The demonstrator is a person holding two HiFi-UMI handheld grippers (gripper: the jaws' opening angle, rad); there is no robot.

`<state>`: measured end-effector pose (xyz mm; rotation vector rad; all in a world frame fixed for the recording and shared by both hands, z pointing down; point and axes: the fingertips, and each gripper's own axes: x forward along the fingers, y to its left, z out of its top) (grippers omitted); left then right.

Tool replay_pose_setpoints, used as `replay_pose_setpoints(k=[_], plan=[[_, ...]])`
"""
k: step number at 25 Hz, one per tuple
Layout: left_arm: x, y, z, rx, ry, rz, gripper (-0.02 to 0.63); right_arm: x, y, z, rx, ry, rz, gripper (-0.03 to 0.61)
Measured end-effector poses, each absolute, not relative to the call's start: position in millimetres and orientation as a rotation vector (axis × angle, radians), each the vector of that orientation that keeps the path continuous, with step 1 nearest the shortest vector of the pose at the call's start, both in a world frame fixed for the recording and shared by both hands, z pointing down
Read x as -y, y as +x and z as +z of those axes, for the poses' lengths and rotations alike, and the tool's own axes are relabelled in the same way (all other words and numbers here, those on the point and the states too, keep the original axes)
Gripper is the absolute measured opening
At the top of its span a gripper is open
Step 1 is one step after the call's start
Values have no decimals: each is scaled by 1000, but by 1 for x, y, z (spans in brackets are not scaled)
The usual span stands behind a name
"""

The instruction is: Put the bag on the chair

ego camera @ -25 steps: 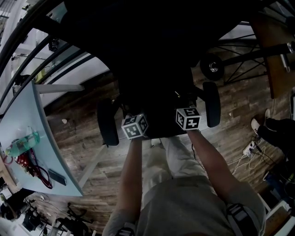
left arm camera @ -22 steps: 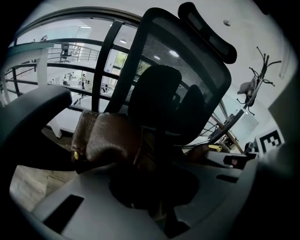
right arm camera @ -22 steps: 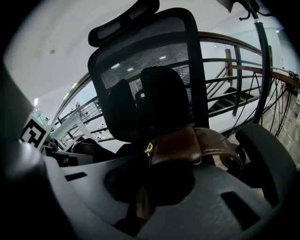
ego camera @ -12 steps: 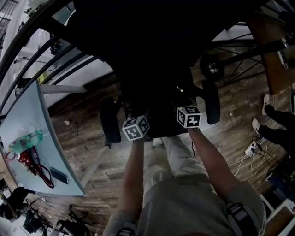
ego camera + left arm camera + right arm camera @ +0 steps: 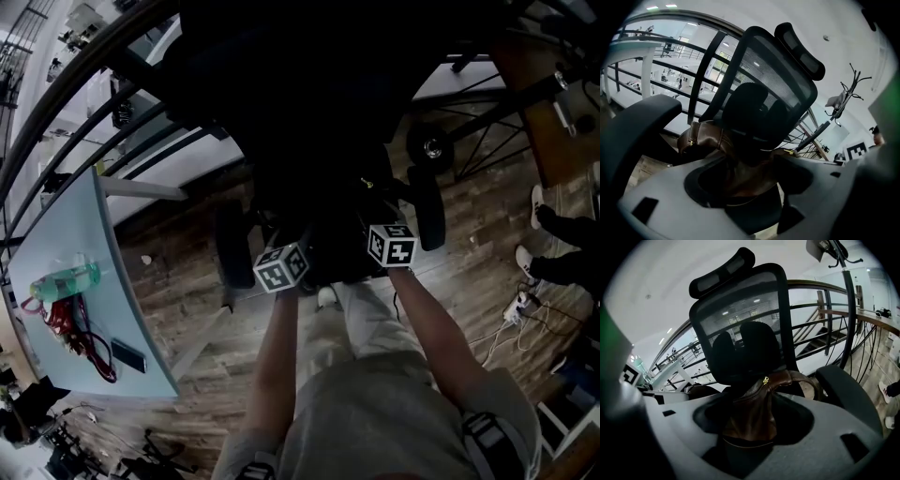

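Railed gallery, wood floor. Chair (image 5: 740,305), mesh back. A brown leather bag (image 5: 705,140) sat on its seat, between both pairs of jaws. Left gripper (image 5: 745,187): jaws were opening. Right gripper (image 5: 752,427): jaws stood wide. Neither pressed it. Bag judged soft, slumping, fairly light. Best hold: zipped top edge.

Just ahead of the right hand-held gripper (image 5: 753,427), the underside of the bag (image 5: 757,399) and the seat of the chair (image 5: 740,310) are hidden behind the gripper's own body. In the head view both merge into one dark mass.
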<state>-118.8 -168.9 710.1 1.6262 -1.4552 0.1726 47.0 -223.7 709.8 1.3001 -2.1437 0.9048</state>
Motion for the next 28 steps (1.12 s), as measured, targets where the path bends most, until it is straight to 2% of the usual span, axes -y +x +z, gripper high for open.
replay_pose_setpoints(k=[7,10,13,16,21,24,28], plan=[[150,-114,670,1457,1677,151,287,199,45,660,2210,1314,879,222],[139,-107,650,1435,1716,140,279,184,42,637,2253,1310,851,181],[125,-103,630,1443,1737,118,240,167,43,615,2280,1325,832,107],[113,-100,611,1460,1752,87,203,153,46,595,2301,1344,813,61],[91,-94,571,1528,1825,65,87,127,48,559,2363,1350,814,35],[80,-86,549,1539,1874,63,51,113,46,534,2417,1340,819,28],[68,-73,526,1498,1929,51,35,100,43,508,2473,1313,773,21]])
